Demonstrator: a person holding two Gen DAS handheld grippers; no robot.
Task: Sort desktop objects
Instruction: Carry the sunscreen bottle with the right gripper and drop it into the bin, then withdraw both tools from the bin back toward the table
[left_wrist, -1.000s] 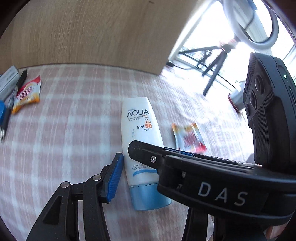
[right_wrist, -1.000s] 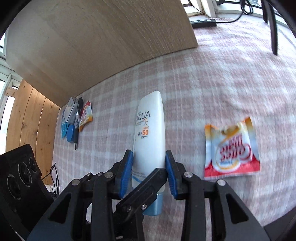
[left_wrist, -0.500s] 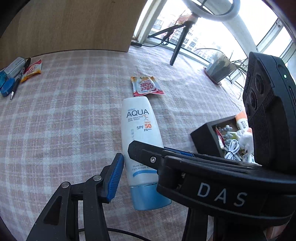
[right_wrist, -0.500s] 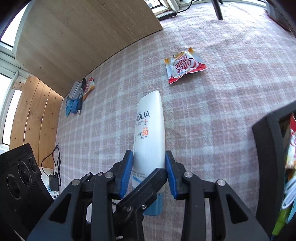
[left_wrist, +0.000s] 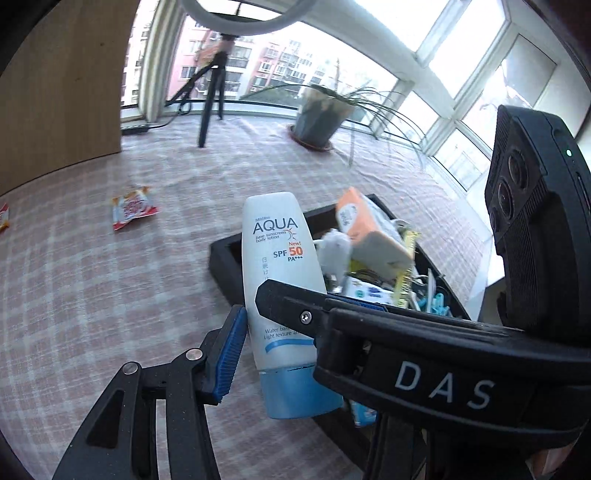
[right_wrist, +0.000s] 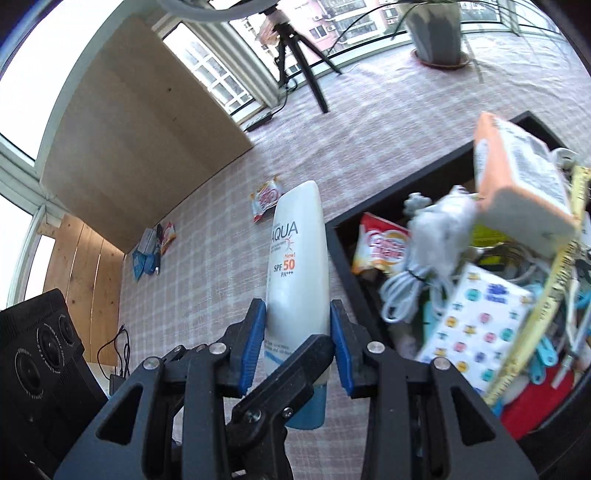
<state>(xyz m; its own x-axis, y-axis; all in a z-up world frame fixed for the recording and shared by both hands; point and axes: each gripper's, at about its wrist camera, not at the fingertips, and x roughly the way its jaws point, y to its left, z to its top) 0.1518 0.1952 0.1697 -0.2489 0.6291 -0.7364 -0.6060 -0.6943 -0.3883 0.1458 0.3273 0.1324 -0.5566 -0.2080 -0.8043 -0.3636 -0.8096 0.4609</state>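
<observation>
Held thing: a white sunscreen tube (right_wrist: 297, 266) with a blue cap, printed AQUA SPF 50, is carried off the checked tablecloth (right_wrist: 207, 280).
Right gripper (right_wrist: 297, 345): clamped on the tube, its blue pads (right_wrist: 251, 349) pressing both sides of the lower body just above the cap.
Left gripper (left_wrist: 295, 325): its blue pad sits at the tube's left side, but the right gripper's body hides the other finger, so I cannot tell whether it also grips or only stands alongside.
Tube axis: along the right gripper's fingers, cap toward the wrist, crimped end pointing to 12 o'clock in the right wrist view.
Destination: a black storage box (right_wrist: 341, 251) lies at about 2 o'clock from the right gripper, its near rim just beside the tube. It already holds a coffee sachet (right_wrist: 382, 249), a coiled white cable (right_wrist: 410, 284), a patterned tissue pack (right_wrist: 476, 325) and an orange-edged packet (right_wrist: 524, 173).
Key relation: the tube is beside the box, over cloth; judging by this, it needs to travel toward 2 o'clock before release.
Nearer arm: the right one, which carries the load.
Not yet sorted: a red and white sachet (right_wrist: 266, 195) at 11 o'clock and a small cluster of a pen and packets (right_wrist: 153, 249) at 10 o'clock, well apart from the box.
Risk: the box looks crowded, so the long tube may rest across the pile.
</observation>
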